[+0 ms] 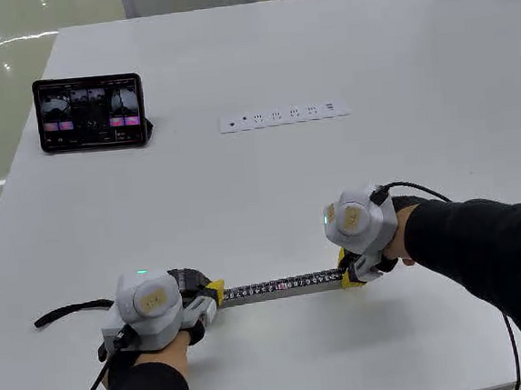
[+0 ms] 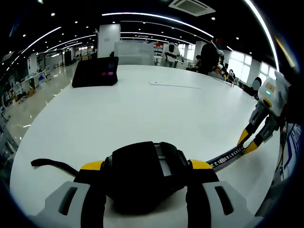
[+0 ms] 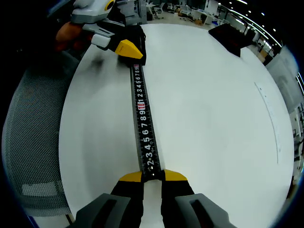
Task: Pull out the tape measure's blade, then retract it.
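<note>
A black tape measure case [image 2: 145,173] sits clamped between the yellow-tipped fingers of my left gripper [image 1: 206,302], near the table's front edge. Its dark blade [image 1: 282,287] with white numbers runs flat along the table to my right gripper [image 1: 352,276], which is shut on the blade's end. In the right gripper view the blade [image 3: 142,123] stretches from my right gripper [image 3: 152,176] away to the case [image 3: 133,40]. The case's black wrist strap [image 1: 70,311] trails to the left. In the left gripper view the right gripper [image 2: 251,141] pinches the blade [image 2: 228,156] at the right.
A black tablet [image 1: 90,112] stands at the back left of the white table [image 1: 269,185]. A white power strip [image 1: 283,116] lies flat beyond the middle. A cable [image 1: 424,187] runs from the right gripper. A grey mesh chair [image 3: 33,142] is beside the table.
</note>
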`<action>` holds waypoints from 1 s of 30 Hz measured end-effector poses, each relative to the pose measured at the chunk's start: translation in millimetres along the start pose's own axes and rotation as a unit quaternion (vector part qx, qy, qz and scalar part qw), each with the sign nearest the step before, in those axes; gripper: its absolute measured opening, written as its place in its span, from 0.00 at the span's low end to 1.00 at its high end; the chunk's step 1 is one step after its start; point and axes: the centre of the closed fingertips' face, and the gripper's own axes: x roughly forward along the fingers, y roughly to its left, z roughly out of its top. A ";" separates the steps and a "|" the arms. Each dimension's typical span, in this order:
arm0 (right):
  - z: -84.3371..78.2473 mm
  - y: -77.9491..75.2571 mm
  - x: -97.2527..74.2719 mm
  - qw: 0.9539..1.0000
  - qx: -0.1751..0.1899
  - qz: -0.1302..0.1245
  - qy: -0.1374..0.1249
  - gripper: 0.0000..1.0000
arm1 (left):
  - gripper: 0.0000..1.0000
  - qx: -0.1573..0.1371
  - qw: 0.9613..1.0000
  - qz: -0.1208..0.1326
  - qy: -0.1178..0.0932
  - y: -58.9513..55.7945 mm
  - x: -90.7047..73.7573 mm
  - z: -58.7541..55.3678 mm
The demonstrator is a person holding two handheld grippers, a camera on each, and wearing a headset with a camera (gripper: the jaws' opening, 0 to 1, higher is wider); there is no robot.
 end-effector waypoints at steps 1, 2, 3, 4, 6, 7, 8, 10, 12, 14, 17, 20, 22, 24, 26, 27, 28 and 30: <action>0.3 0.0 0.1 1.000 0.000 0.000 0.000 0.09 | 0.65 0.000 1.000 0.000 0.000 0.1 0.1 0.0; 0.7 0.0 0.2 1.000 0.000 0.000 -0.001 0.09 | 0.65 0.000 1.000 0.000 0.001 0.1 0.1 0.0; 1.4 0.3 0.3 1.000 0.000 0.000 0.000 0.09 | 0.65 0.000 1.000 -0.001 0.001 0.2 0.2 -0.1; 1.8 0.3 0.4 1.000 -0.001 0.000 0.000 0.09 | 0.65 0.000 1.000 -0.001 0.001 0.2 0.3 -0.1; 2.4 0.7 0.6 1.000 -0.004 0.001 0.001 0.10 | 0.65 0.000 1.000 0.000 0.001 0.1 0.1 -0.1; 2.8 0.9 0.6 1.000 -0.008 0.001 0.001 0.10 | 0.65 0.000 1.000 0.000 0.001 0.1 0.0 -0.2; 3.0 1.3 0.6 1.000 -0.009 0.002 0.001 0.10 | 0.65 -0.001 1.000 -0.001 0.001 -0.1 0.1 -0.3; 3.7 1.7 0.5 1.000 -0.009 0.003 0.000 0.10 | 0.65 -0.001 1.000 -0.001 0.002 0.0 0.2 -0.2; 4.4 1.6 1.0 1.000 -0.007 0.004 -0.001 0.10 | 0.65 -0.001 1.000 -0.001 0.002 0.2 0.7 0.0; 5.5 2.4 1.3 1.000 -0.009 0.004 0.002 0.10 | 0.65 -0.001 1.000 -0.001 0.002 0.3 0.7 0.0; 6.8 2.4 1.7 1.000 -0.011 0.004 0.005 0.10 | 0.65 -0.001 1.000 -0.001 0.002 0.4 0.4 0.1; 8.0 2.3 2.2 1.000 -0.010 0.005 0.006 0.10 | 0.65 -0.001 1.000 -0.001 0.001 0.9 0.8 0.5; 9.0 2.7 2.4 1.000 -0.011 0.005 0.007 0.10 | 0.65 -0.002 1.000 -0.001 0.002 0.9 1.0 0.5; 10.3 2.5 2.9 1.000 -0.010 0.005 0.009 0.10 | 0.65 -0.002 1.000 -0.001 0.002 1.0 1.0 0.5; 11.7 2.5 3.2 1.000 -0.007 0.004 0.008 0.10 | 0.65 -0.002 1.000 -0.001 0.002 1.2 1.1 0.6; 12.2 2.6 3.2 1.000 -0.006 0.004 0.008 0.10 | 0.65 -0.002 1.000 -0.001 0.002 1.2 1.1 0.6; 13.1 2.9 3.2 1.000 -0.005 0.004 0.007 0.10 | 0.65 -0.002 1.000 -0.001 0.002 1.3 1.2 0.6; 14.3 3.0 3.5 1.000 -0.003 0.004 0.005 0.10 | 0.65 -0.002 1.000 -0.001 0.003 1.6 1.4 0.6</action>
